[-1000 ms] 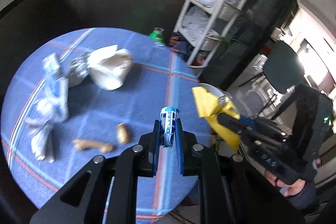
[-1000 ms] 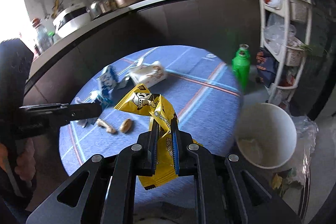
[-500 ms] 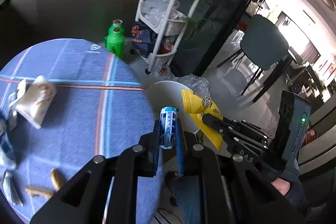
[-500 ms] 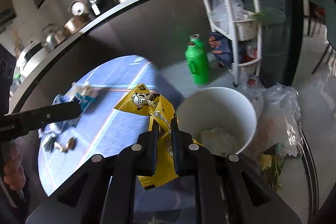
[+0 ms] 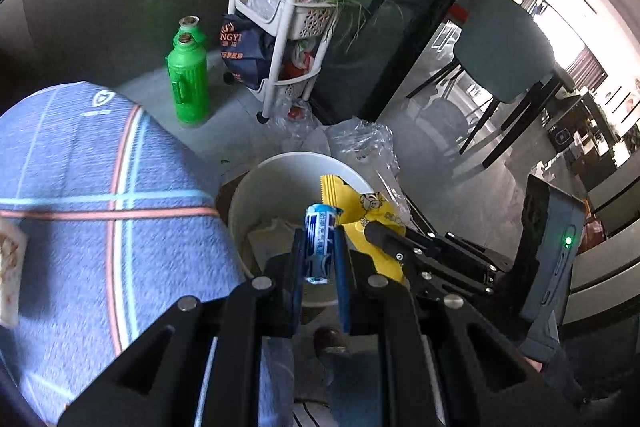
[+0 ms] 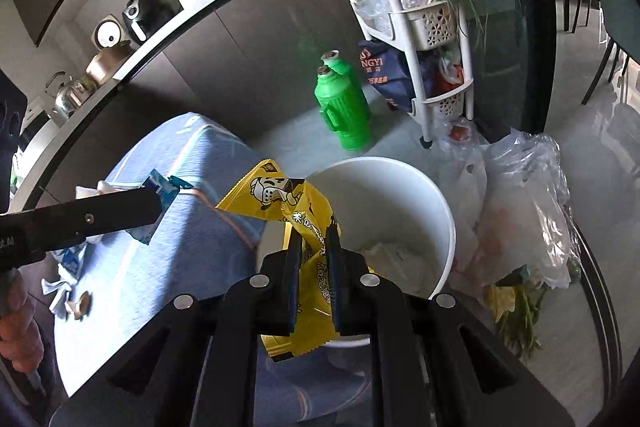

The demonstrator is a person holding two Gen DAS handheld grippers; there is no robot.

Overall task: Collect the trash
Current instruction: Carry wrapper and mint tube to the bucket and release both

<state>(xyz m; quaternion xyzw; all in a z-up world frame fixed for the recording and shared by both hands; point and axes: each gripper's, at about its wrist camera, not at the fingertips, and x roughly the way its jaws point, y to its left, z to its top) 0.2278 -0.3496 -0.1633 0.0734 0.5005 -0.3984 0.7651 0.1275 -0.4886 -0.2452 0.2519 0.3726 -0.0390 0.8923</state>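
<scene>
Blue wrapper [image 5: 319,242] upright lengthwise, clamped in left jaws; yellow bag [image 6: 298,227] gripped by right jaws over white bin [image 6: 438,211].

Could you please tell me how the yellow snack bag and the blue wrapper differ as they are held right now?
The yellow snack bag is large and hangs crumpled from the right hand-held gripper. The blue wrapper is small, narrow and upright in the left hand-held gripper. Both are pinched between shut fingers at the white bin.
</scene>
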